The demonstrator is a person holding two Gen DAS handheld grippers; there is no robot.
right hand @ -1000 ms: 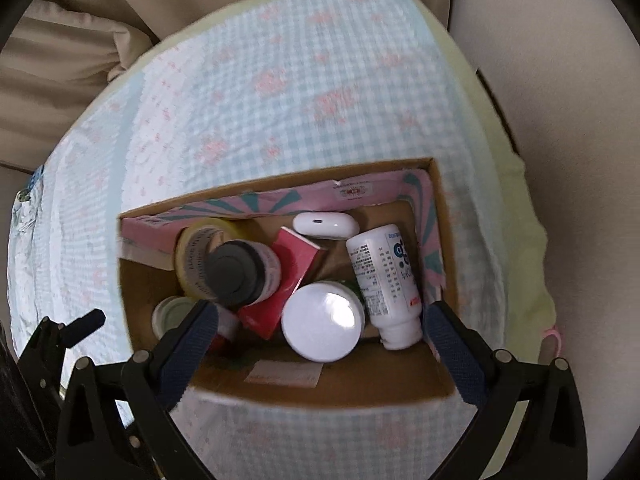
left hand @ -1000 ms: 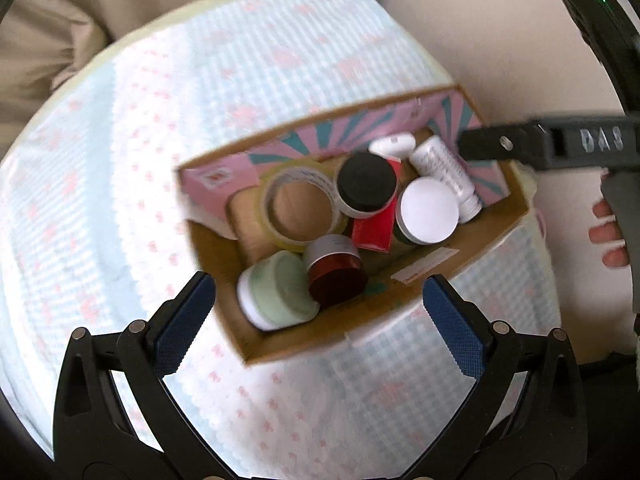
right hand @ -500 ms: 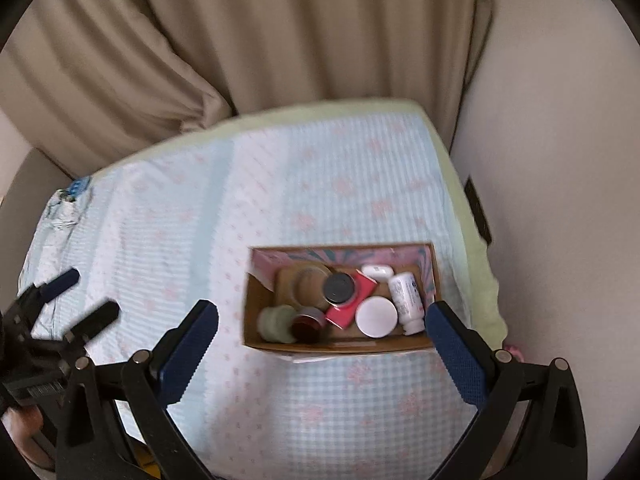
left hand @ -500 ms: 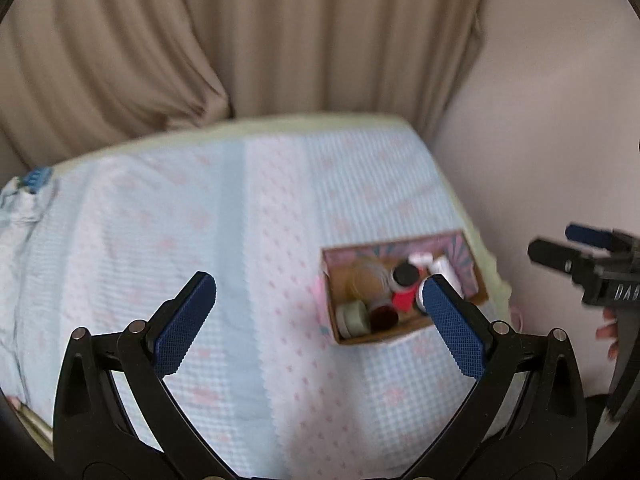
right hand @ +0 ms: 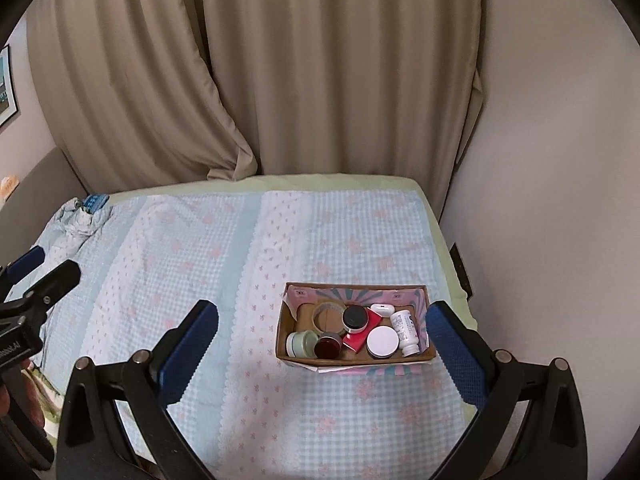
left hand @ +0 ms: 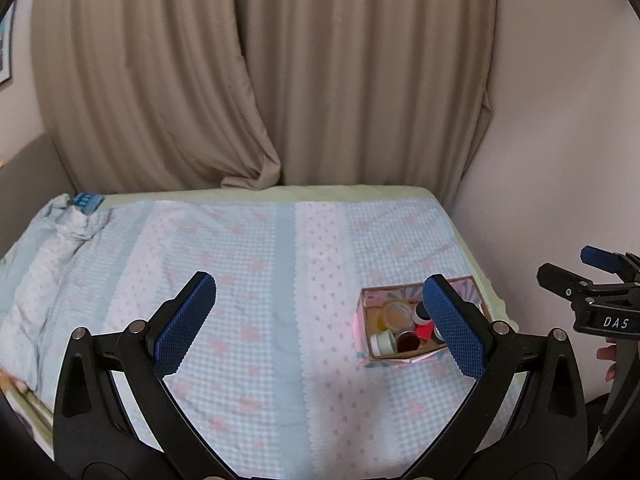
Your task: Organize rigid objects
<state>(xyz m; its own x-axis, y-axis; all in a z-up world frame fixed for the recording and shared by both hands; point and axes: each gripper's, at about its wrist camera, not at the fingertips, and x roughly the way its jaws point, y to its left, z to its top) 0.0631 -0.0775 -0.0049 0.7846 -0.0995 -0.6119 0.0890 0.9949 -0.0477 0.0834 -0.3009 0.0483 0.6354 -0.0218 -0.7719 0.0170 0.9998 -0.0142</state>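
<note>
- L gripper (left hand: 320, 316): jaws spread wide, nothing between the pads, held high over the bed (left hand: 248, 280) w/ no contact. Also caught at the left edge of the R cam.
- Far-left corner of the bed: bunched-up sheet fabric w/ a small blue item (right hand: 95, 201) on it; too small to ID.
- Mid bed was bare checked cover, no loose objs that I could see.
- Cardboard box (right hand: 352, 354) sat near the bed's right edge, close to the wall. Inside, left to right: pale green jar (right hand: 303, 342), tape roll (right hand: 327, 317), dark red jar (right hand: 329, 347), black-lid jar (right hand: 355, 317), red box (right hand: 360, 332), white-lid jar (right hand: 383, 341), white case (right hand: 380, 309) at the far wall, white bottle (right hand: 406, 330) lying down.
- R gripper (right hand: 322, 330): also wide open and empty, well above the box.
- Step, my read: everything's already in the box, both grippers clear → task at or near done.
- Next: prob just a final check. If that blue item counts, L gripper would need to reach far-left and close on it.
</note>
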